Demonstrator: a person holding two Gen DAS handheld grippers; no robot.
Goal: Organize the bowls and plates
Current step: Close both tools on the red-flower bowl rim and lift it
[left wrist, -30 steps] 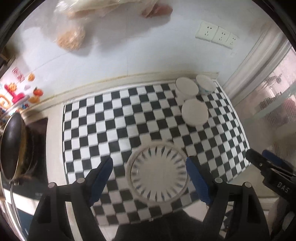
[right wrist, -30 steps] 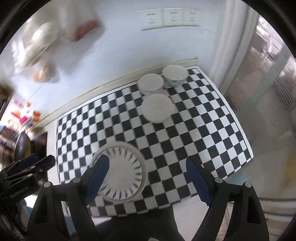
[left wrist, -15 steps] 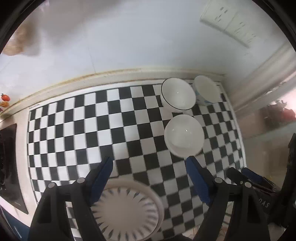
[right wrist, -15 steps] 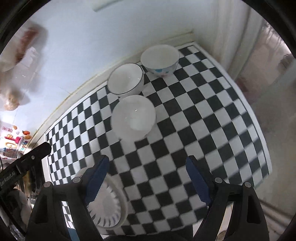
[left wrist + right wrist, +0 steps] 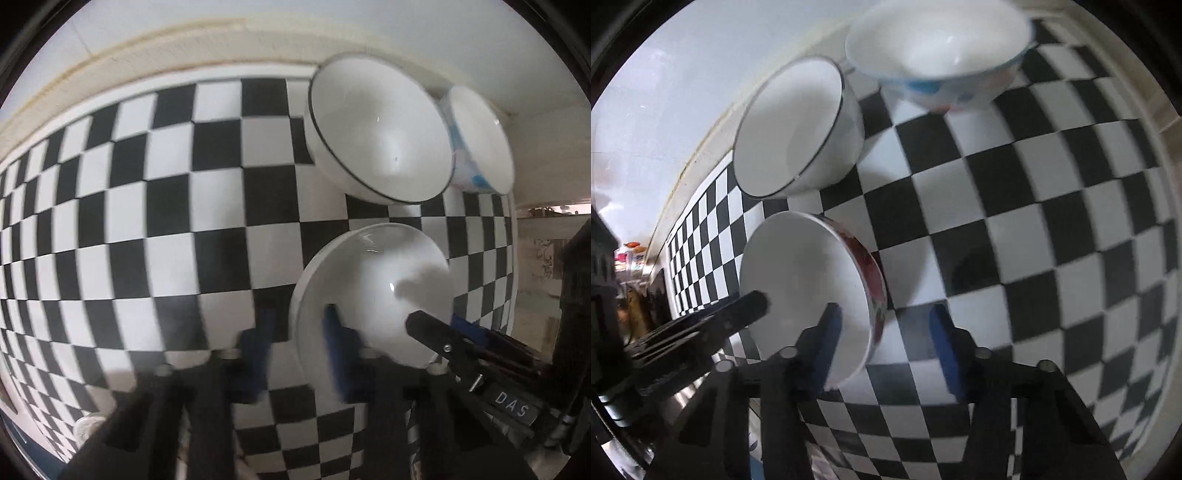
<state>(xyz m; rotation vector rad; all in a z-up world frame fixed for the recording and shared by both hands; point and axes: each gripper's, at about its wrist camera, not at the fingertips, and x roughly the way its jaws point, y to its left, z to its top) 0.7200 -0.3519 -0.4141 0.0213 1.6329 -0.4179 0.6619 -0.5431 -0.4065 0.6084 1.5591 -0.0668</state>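
Glossy glazed bowls (image 5: 380,133) on a smooth checkered mat (image 5: 166,206).

To your left the checkered mat (image 5: 140,221) lies bare, so a gripper can pass there. Behind the near bowl (image 5: 373,291) the black-rimmed bowl (image 5: 380,136) and the blue-patterned bowl (image 5: 480,140) block the corner by the wall (image 5: 258,22).

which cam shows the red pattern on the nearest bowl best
The right wrist view: the nearest bowl turns its outer wall to that camera, so the red pattern shows along its rim. The left wrist view shows the same bowl from the open side, plain white, with no pattern visible.
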